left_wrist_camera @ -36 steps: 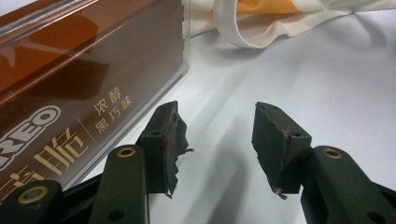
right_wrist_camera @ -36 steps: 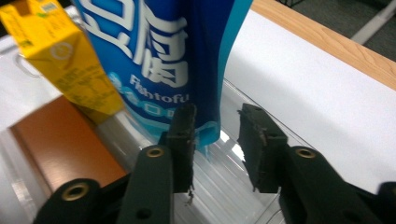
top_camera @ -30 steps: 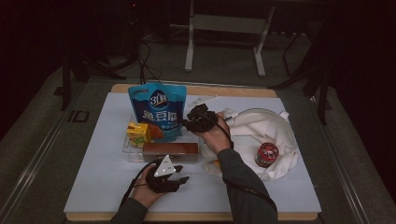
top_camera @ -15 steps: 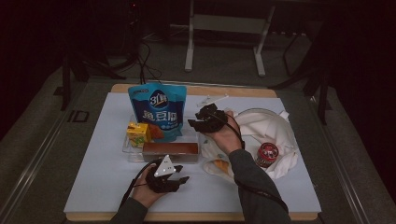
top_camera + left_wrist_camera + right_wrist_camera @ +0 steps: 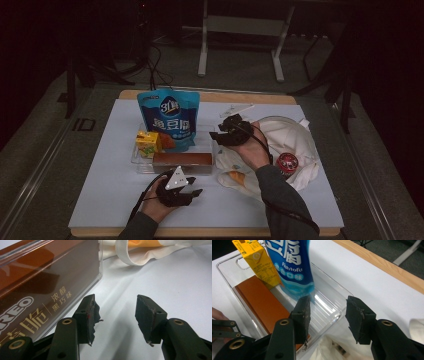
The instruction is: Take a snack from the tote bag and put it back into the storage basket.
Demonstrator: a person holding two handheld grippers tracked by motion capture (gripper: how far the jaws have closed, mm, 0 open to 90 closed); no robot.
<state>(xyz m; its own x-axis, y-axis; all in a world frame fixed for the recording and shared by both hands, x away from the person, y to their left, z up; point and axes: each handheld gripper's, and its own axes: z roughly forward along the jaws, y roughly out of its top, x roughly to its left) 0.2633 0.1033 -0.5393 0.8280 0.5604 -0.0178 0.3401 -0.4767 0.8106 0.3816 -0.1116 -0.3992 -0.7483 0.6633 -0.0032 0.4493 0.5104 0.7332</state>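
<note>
Right gripper (image 5: 216, 134), jaws apart and just opening with nothing between them, hangs beside the right end of the clear tray (image 5: 207, 137), where the blue pouch (image 5: 169, 120) stands; left gripper (image 5: 196, 186), half-open and empty, rests near the surface's front edge

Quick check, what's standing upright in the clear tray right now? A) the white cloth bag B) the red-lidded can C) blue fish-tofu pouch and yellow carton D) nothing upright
C: the blue pouch and yellow carton stand in the clear tray behind the brown box.
</note>
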